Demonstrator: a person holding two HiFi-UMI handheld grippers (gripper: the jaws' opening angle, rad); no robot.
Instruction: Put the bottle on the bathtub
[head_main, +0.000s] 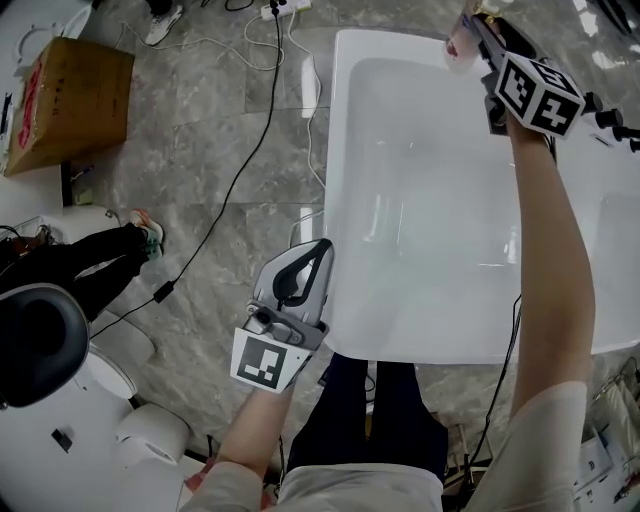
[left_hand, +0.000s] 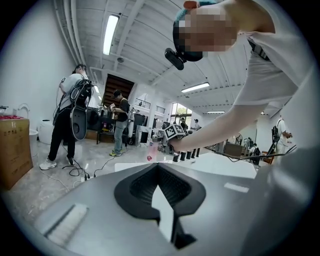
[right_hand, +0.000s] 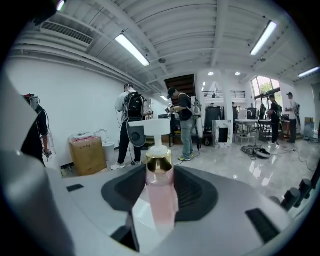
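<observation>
Reaching in head view, right gripper (head_main: 470, 35) is holding bottle (head_main: 457, 45) between its jaws at far tub (head_main: 345, 150) rim; left gripper (head_main: 322, 245) is hovering by near corner. Left gripper view: jaws are sitting closed together, nothing between. Right gripper view: jaws are clamping pink bottle (right_hand: 161, 200) upright, pump top poking beyond tips.

The bottle (right_hand: 161, 200) is pink with gold collar, the bathtub (head_main: 420, 200) white, the floor (head_main: 200, 130) veined grey.
</observation>
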